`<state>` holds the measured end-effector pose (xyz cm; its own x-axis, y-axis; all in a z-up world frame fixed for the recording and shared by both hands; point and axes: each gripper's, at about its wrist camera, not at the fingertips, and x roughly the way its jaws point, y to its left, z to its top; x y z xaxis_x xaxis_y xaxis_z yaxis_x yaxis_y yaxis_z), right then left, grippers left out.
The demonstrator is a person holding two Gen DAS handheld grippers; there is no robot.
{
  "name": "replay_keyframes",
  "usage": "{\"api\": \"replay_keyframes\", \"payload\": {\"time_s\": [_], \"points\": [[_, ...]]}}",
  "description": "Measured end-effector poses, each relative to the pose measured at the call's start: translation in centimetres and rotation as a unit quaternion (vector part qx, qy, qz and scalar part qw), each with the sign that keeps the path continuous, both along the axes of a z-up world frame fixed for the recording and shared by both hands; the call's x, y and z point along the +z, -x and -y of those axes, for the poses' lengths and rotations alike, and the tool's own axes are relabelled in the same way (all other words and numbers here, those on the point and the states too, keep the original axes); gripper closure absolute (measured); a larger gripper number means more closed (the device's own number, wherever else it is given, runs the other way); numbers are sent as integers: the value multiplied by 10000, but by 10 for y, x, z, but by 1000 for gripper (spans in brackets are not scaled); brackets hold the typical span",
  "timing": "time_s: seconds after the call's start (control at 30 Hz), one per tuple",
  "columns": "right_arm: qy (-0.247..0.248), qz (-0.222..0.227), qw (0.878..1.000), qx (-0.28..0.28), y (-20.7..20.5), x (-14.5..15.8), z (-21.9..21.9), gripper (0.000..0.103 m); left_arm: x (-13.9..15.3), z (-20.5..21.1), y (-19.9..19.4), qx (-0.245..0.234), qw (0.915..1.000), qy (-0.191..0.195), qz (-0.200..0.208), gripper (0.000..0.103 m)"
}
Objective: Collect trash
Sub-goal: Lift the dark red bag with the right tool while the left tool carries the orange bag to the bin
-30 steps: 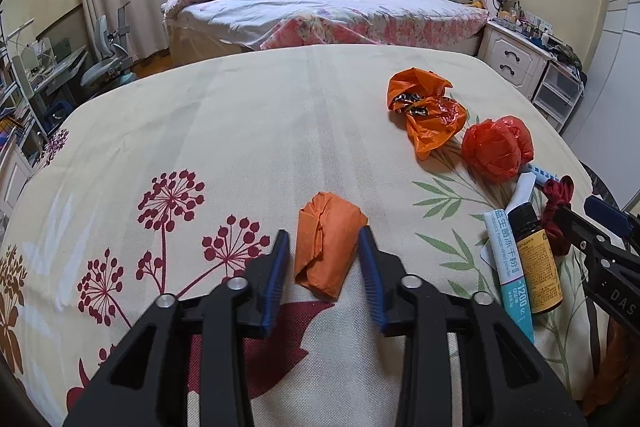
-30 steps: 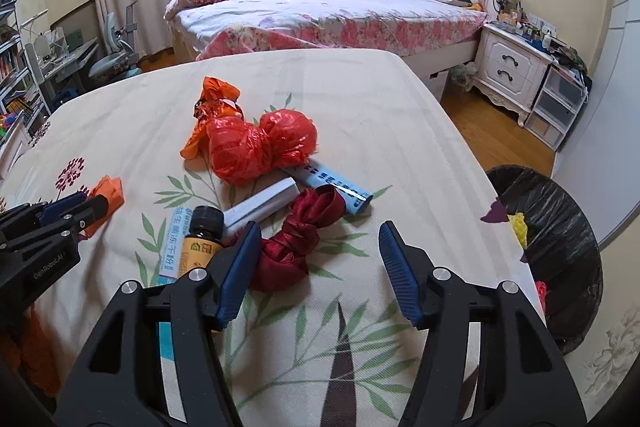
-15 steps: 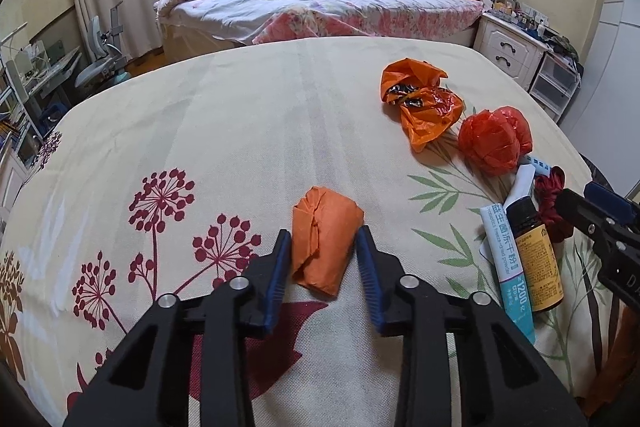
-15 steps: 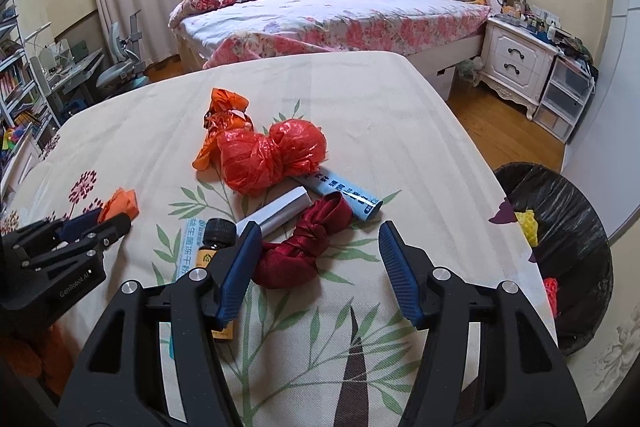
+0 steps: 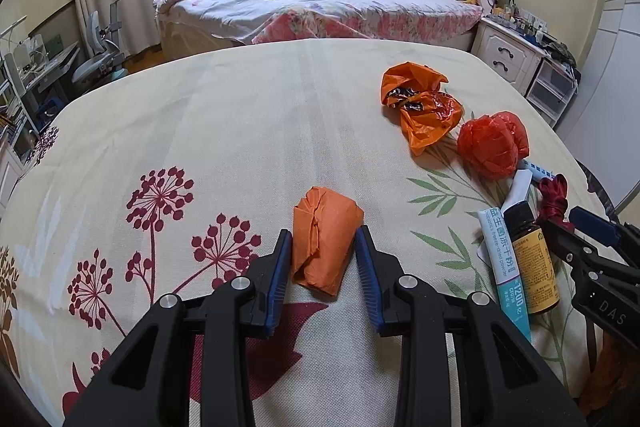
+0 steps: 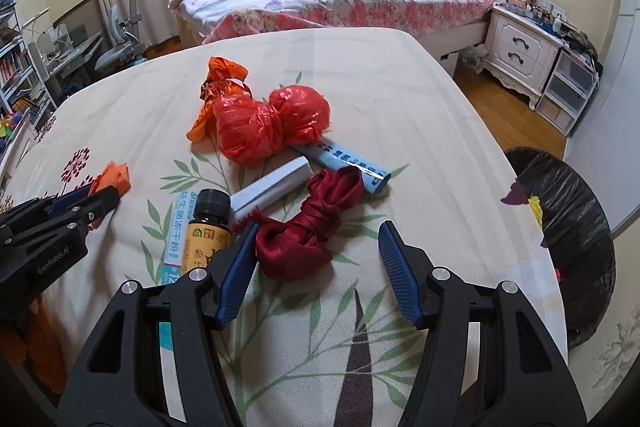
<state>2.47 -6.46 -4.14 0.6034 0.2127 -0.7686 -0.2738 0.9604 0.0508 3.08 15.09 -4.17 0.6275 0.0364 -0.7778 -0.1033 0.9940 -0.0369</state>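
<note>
A folded orange paper wad (image 5: pixel 326 219) lies on the flowered tablecloth (image 5: pixel 240 127). My left gripper (image 5: pixel 322 231) is shut on it, a blue pad against each side. A knotted dark red cloth (image 6: pixel 304 235) lies between the jaws of my right gripper (image 6: pixel 319 225), which are closing. The left pad is at the cloth's edge and the right pad stands well apart from it. A crumpled orange bag (image 5: pixel 420 107) and a red bag (image 5: pixel 492 145) lie farther back. The right gripper (image 5: pixel 576 219) shows at the right edge of the left wrist view.
A brown bottle (image 6: pixel 210 227), a teal sachet (image 5: pixel 506 267), a white box (image 6: pixel 276 183) and a blue tube (image 6: pixel 352 163) lie beside the red cloth. A black-lined bin (image 6: pixel 572 227) stands off the table's right edge. A bed (image 5: pixel 320 3) and nightstand (image 6: pixel 520 51) are behind.
My left gripper's jaws have narrowed onto the orange wad. The right gripper's jaws have come in a little around the red cloth, and its view has tipped slightly.
</note>
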Motion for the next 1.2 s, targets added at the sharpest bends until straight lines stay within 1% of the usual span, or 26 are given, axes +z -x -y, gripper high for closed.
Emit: {"api": "replay_keyframes", "payload": {"time_s": [0.03, 0.07, 0.1, 0.17, 0.23, 0.43, 0.6, 0.8, 1.0, 1.2], "points": [[5, -14, 10000, 28, 1, -1, -1, 58, 0, 0, 0, 3, 10000, 5, 3, 70], [22, -33, 10000, 61, 1, -1, -1, 63, 0, 0, 0, 10, 10000, 19, 11, 70], [22, -40, 10000, 87, 2, -2, -1, 70, 1, -1, 1, 18, 10000, 37, 23, 70], [13, -4, 10000, 82, 4, -2, 0, 71, 1, -3, 2, 24, 9999, 84, 54, 70], [-19, -13, 9999, 98, 6, -1, 1, 74, 2, -3, 3, 28, 9999, 96, 81, 70], [-53, 92, 9999, 57, 14, 6, 10, 75, 6, 2, 8, -6, 9998, 13, 194, 70], [-81, 232, 9997, -45, 20, 15, 22, 75, 12, 14, 14, -128, 9994, 94, 305, 70], [-81, 468, 9986, -231, 25, 26, 44, 75, 30, 35, 20, -304, 9978, 177, 565, 70], [-62, 710, 9960, -542, 26, 36, 79, 75, 48, 73, 22, -648, 9942, 204, 840, 70], [31, 840, 9917, -971, 20, 40, 121, 75, 54, 121, 12, -1093, 9892, 292, 936, 70]]}}
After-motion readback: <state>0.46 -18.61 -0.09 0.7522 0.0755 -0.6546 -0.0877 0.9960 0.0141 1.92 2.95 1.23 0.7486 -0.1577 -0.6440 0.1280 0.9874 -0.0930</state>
